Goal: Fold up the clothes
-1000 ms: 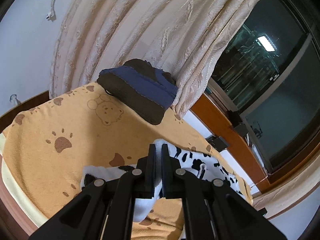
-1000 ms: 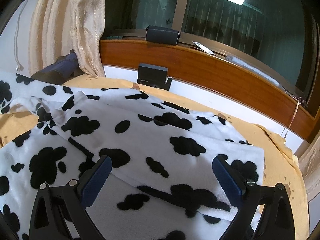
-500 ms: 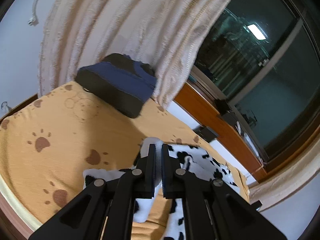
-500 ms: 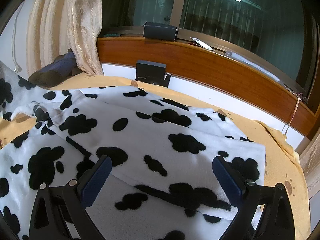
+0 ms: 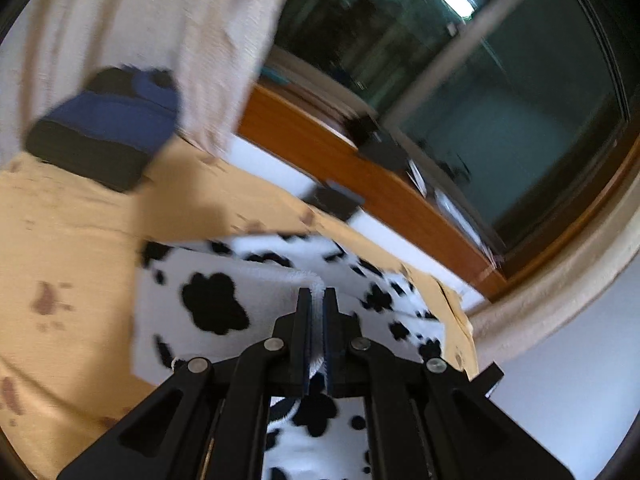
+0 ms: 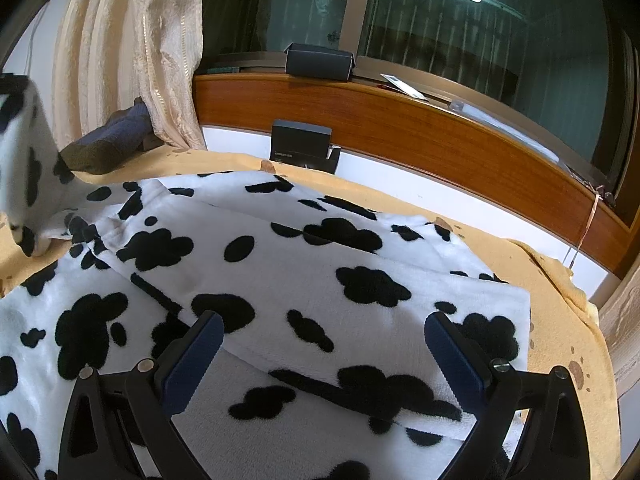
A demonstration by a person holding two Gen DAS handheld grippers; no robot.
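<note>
Swinging right since the last frame, my left tool (image 5: 317, 300) stays clamped on the spotted garment's (image 6: 360, 280) raised edge. I hold the right tool (image 6: 322, 340) wide apart, empty, above that garment spread on the bed (image 6: 560, 320).

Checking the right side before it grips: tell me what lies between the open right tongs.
In the right wrist view, only the folded cow-print garment lies between the open right tongs; nothing else sits there.

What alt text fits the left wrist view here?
The left gripper is shut on an edge of a cow-print garment, lifting it above an orange bedsheet. Behind are a blue cushion, curtain and dark window.
</note>
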